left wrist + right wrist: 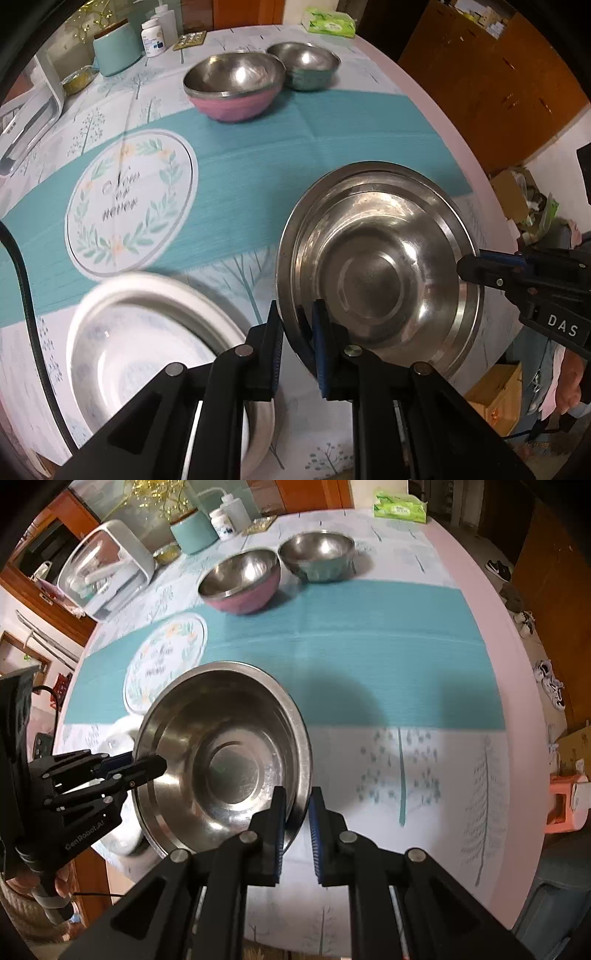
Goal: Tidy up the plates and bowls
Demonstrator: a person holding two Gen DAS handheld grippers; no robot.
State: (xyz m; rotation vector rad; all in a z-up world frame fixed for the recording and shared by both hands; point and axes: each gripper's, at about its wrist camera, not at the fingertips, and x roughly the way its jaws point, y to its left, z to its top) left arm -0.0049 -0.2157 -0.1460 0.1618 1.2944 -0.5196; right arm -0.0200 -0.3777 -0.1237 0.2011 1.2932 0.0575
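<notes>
Left wrist view: my left gripper (298, 343) pinches the steel plate (376, 273) by its near rim, above the table (258, 147), beside the white plate (147, 332). Right wrist view: my right gripper (297, 825) clamps the steel plate's (221, 760) opposite rim.

On the table (332, 122), two bowls (234, 86) sit side by side behind the plate (147, 343).
</notes>
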